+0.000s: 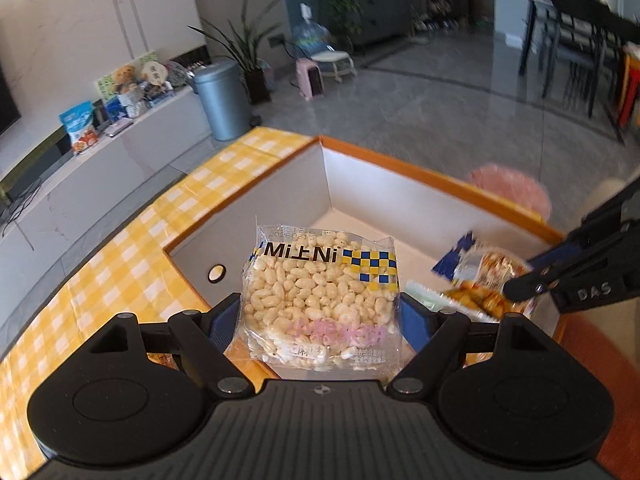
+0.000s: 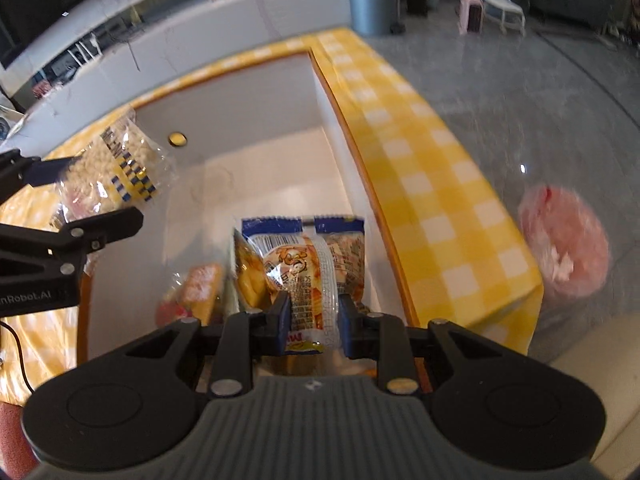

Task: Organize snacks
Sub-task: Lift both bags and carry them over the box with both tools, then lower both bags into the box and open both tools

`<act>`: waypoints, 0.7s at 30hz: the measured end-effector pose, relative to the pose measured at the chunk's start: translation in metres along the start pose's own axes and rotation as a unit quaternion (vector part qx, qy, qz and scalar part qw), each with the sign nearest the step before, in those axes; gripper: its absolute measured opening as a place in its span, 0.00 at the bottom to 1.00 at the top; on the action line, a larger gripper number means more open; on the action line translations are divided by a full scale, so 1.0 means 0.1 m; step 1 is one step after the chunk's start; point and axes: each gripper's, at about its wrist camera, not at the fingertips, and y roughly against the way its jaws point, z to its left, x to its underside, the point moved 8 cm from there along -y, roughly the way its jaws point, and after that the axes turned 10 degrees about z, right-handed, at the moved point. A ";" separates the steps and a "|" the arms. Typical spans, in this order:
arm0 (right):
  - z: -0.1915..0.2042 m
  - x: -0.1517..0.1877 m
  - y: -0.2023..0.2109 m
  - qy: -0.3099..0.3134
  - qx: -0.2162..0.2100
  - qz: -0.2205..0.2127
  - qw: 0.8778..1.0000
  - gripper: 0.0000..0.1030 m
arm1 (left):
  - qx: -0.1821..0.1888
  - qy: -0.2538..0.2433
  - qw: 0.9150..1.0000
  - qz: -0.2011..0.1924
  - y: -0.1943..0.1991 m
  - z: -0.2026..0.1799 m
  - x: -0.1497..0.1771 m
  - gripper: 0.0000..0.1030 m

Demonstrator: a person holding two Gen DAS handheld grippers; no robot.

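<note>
Left hand-held gripper (image 1: 320, 320) | grips rice-puff packet (image 1: 320, 296) | above box (image 1: 400, 196)

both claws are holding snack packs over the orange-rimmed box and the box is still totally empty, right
Not quite: the box is not empty. The right wrist view shows snack packets already lying on its floor. The rest holds: the left claw grips the rice puff pack and the right claw grips a blue-edged snack pack over the box.

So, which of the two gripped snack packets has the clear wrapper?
The puffed rice cake packet in the left gripper; the other has a blue top.
</note>
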 end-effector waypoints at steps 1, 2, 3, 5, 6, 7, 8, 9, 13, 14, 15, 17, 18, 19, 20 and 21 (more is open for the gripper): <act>0.00 0.00 -0.01 0.002 0.004 0.003 1.000 0.25 | -0.001 -0.009 1.000 0.007 -0.03 -0.01 0.00 0.91; 0.00 -0.01 -0.01 0.005 0.007 0.004 1.000 0.26 | -0.002 -0.017 1.000 0.014 -0.05 -0.02 0.01 0.91; 0.00 -0.03 -0.01 0.011 0.013 0.004 1.000 0.27 | -0.001 -0.024 0.999 0.023 -0.08 -0.02 0.01 0.91; 0.00 -0.05 0.03 0.024 0.030 -0.010 0.999 0.37 | 0.002 -0.026 0.998 0.049 -0.13 -0.04 0.02 0.91; 0.01 -0.06 0.06 0.032 0.037 -0.022 0.999 0.44 | 0.006 -0.027 0.998 0.062 -0.16 -0.05 0.02 0.91; 0.02 -0.09 0.09 0.038 0.041 -0.033 0.998 0.45 | 0.002 -0.027 0.997 0.069 -0.18 -0.06 0.01 0.91; 0.03 -0.11 0.11 0.043 0.043 -0.042 0.997 0.46 | -0.004 -0.027 0.997 0.078 -0.20 -0.05 0.00 0.91; 0.04 -0.13 0.12 0.045 0.042 -0.048 0.997 0.49 | -0.010 -0.029 0.996 0.086 -0.22 -0.05 -0.02 0.91; 0.06 -0.16 0.10 0.046 0.027 -0.056 0.997 0.50 | -0.025 -0.073 0.991 0.113 -0.32 -0.08 -0.06 0.91; 0.06 -0.16 0.10 0.046 0.025 -0.057 0.997 0.50 | -0.033 -0.090 0.988 0.120 -0.35 -0.09 -0.05 0.91; 0.06 -0.15 0.09 0.045 0.022 -0.058 0.997 0.50 | -0.046 -0.108 0.985 0.128 -0.38 -0.10 -0.04 0.91; 0.05 -0.14 0.08 0.042 0.020 -0.059 0.997 0.50 | -0.074 -0.145 0.976 0.143 -0.46 -0.13 -0.01 0.91; 0.04 -0.14 0.07 0.039 0.018 -0.059 0.997 0.50 | -0.080 -0.160 0.972 0.150 -0.50 -0.15 0.02 0.91; 0.04 -0.15 0.06 0.036 0.015 -0.058 0.998 0.51 | -0.085 -0.171 0.969 0.158 -0.53 -0.17 0.05 0.91; 0.04 -0.15 0.05 0.034 0.012 -0.057 0.998 0.51 | -0.087 -0.180 0.966 0.164 -0.56 -0.19 0.07 0.91; 0.04 -0.14 0.05 0.032 0.011 -0.055 0.998 0.51 | -0.089 -0.187 0.964 0.170 -0.59 -0.20 0.09 0.91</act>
